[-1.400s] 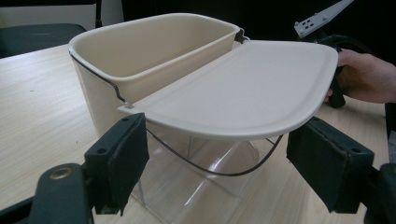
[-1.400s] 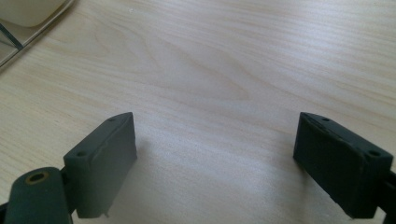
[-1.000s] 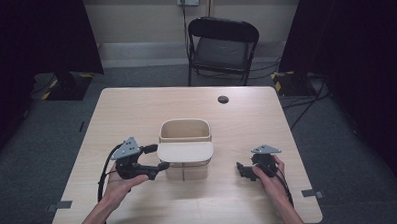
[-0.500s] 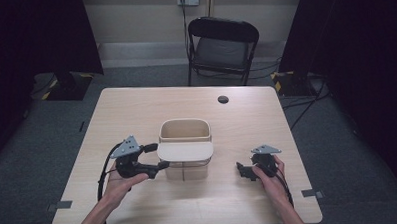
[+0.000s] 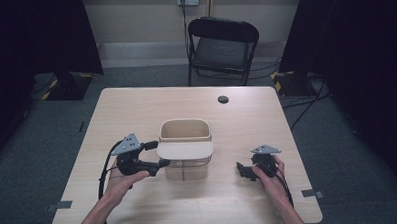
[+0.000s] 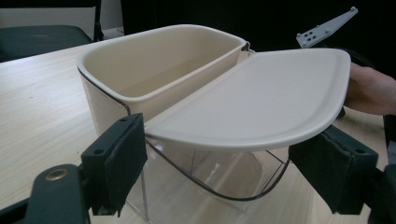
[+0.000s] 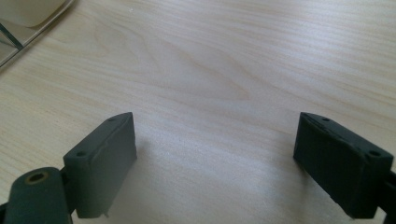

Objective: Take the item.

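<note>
Left gripper (image 5: 155, 154) at the left side of the container (image 5: 185, 148), jaws spread wide and just now opening further; cream lid (image 6: 261, 100) lying between the pads with a gap on each side, not pinched. In the left gripper view (image 6: 233, 172), left pad below the lid's near edge, right pad under its far rounded corner, neither pressing. Grey three-cornered plate (image 5: 127, 143) on top of this gripper, cable trailing toward the person's left hand (image 5: 120, 182).

Container at mid-bench, nearer the person's edge: cream inner tub (image 6: 163, 63) seated in a clear outer shell (image 6: 219, 172), open at the top on the far half. Lid resting flat across the near half, overhanging the clear shell toward the person.

Right gripper (image 5: 244, 170) well apart from the container, on the right side of the bench (image 5: 151, 106), jaws spread with nothing between them; bare wood under the pads in the right gripper view (image 7: 215, 158). Right hand (image 5: 269, 172) around its body, grey plate above.

Small dark round item (image 5: 223, 99) near the bench's far edge, kind not discernible. Black folding chair (image 5: 223, 48) beyond the bench, against the wall.
</note>
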